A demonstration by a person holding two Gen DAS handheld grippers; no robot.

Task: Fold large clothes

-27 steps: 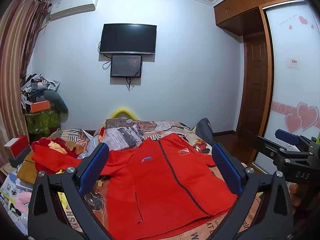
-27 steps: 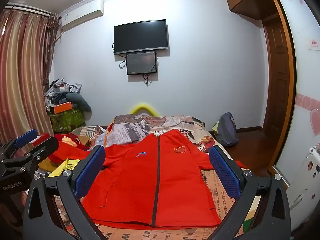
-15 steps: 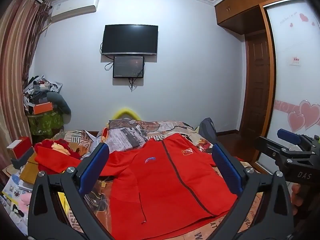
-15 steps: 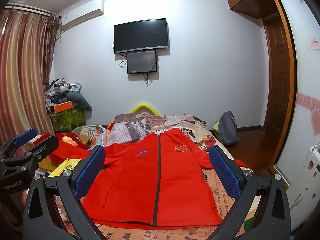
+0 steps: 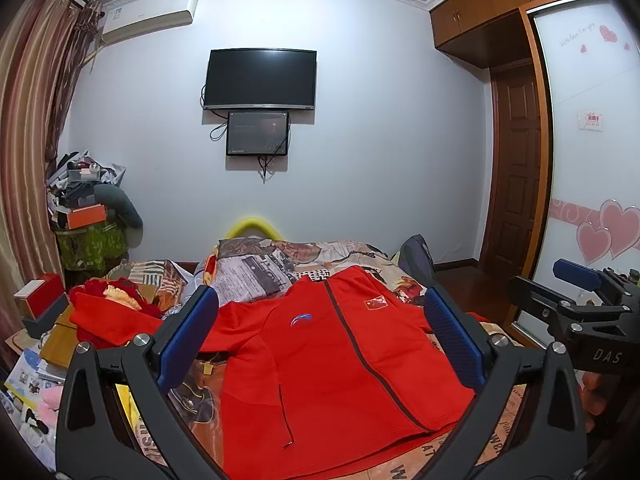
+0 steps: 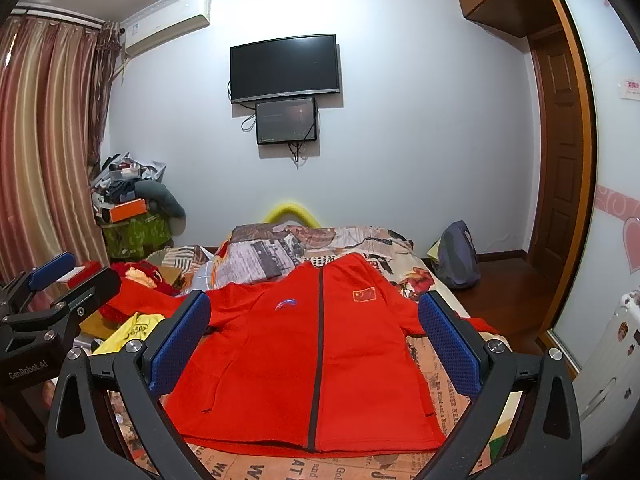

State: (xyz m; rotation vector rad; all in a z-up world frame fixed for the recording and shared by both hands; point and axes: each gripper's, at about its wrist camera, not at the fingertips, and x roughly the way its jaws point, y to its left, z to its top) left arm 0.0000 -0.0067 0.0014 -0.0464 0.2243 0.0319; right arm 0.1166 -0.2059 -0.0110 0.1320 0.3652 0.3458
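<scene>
red jacket (image 6: 316,344) flat on newsprint bedspread (image 6: 256,258), tv (image 6: 285,67) on wall.

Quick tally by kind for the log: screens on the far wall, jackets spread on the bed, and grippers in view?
Screens: 2, a television and a smaller monitor
Jackets: 1, the red jacket
Grippers: 2, the left gripper and the right gripper
Total: 5
</scene>
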